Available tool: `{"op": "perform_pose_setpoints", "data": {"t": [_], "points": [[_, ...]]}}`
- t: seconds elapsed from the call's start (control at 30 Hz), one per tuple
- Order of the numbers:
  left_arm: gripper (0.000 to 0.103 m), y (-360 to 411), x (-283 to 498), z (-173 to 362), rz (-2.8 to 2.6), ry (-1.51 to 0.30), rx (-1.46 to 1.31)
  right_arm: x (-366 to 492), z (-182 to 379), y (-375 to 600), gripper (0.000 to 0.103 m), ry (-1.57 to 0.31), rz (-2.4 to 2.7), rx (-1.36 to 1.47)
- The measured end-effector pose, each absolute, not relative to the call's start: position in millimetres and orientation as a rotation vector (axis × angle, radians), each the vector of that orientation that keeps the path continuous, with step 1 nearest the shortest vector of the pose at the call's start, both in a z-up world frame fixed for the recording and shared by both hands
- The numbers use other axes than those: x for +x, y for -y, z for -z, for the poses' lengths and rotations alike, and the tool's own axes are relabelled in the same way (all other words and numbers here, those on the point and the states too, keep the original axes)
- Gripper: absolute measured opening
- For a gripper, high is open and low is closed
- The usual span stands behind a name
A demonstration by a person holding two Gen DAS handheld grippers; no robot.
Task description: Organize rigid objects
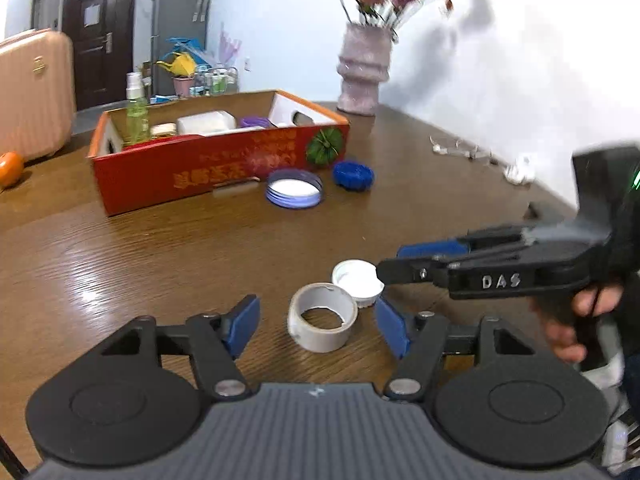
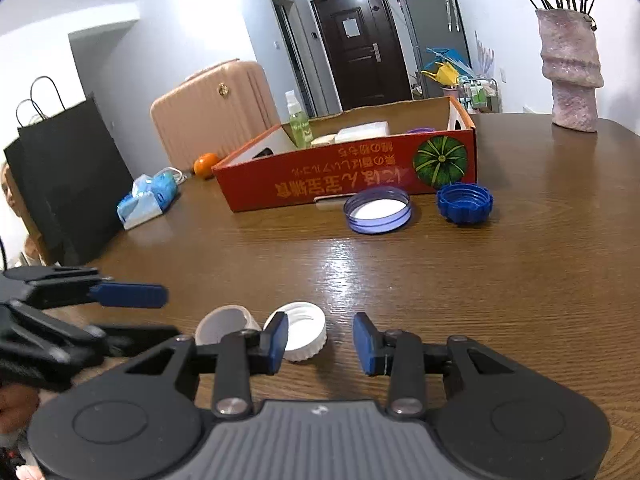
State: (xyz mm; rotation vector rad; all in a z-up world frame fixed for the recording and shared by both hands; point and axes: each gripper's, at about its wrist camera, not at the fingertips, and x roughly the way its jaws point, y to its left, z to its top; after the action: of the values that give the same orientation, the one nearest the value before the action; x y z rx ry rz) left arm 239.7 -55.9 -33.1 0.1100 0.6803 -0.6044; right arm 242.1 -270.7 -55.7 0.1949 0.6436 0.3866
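Observation:
My left gripper (image 1: 318, 326) is open, its blue pads on either side of a grey tape roll (image 1: 322, 322) on the wooden table. A white cap (image 1: 357, 282) lies just behind the roll. My right gripper (image 2: 320, 342) is open, low over the table, with the white cap (image 2: 302, 336) at its left pad and the tape roll (image 2: 226, 324) further left. In the left wrist view the right gripper (image 1: 404, 262) reaches in from the right, touching the cap's edge. A red cardboard box (image 1: 224, 164) holds a spray bottle and other items.
A purple lid (image 1: 295, 189) and a dark blue cap (image 1: 353, 175) lie in front of the box. A pink vase (image 1: 363, 72) stands at the back. An orange (image 2: 206, 165), tissue pack (image 2: 148, 200) and black bag (image 2: 68, 176) sit at the left.

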Motion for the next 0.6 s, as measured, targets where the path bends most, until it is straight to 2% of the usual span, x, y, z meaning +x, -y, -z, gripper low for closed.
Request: {"op": "perform_pose_setpoints", "data": {"t": [0.17, 0.2, 0.23, 0.33, 0.5, 0.53, 0.6], "points": [[0.066, 81.0, 248.8, 52.4, 0.598, -0.665, 0.214, 238.1, 52.4, 270.8, 0.038, -0.647, -0.391, 0.169], [0.050, 82.5, 250.5, 55.8, 0.598, -0.674, 0.224, 237.2, 52.2, 269.8, 0.040, -0.649, -0.399, 0.160], [0.044, 82.7, 251.3, 58.2, 0.596, -0.682, 0.236, 236.1, 52.2, 268.3, 0.043, -0.651, -0.408, 0.146], [0.044, 71.3, 249.3, 59.8, 0.590, -0.682, 0.226, 234.1, 53.6, 261.7, 0.050, -0.653, -0.420, 0.102], [0.044, 42.4, 251.2, 58.8, 0.495, -0.694, 0.171, 243.1, 60.9, 236.3, 0.050, -0.662, -0.420, -0.002], [0.044, 38.2, 252.2, 57.9, 0.479, -0.696, 0.160, 247.2, 62.4, 231.3, 0.049, -0.667, -0.415, -0.016], [0.044, 30.9, 253.4, 53.7, 0.458, -0.685, 0.139, 253.0, 64.0, 224.7, 0.040, -0.666, -0.406, -0.026]]}}
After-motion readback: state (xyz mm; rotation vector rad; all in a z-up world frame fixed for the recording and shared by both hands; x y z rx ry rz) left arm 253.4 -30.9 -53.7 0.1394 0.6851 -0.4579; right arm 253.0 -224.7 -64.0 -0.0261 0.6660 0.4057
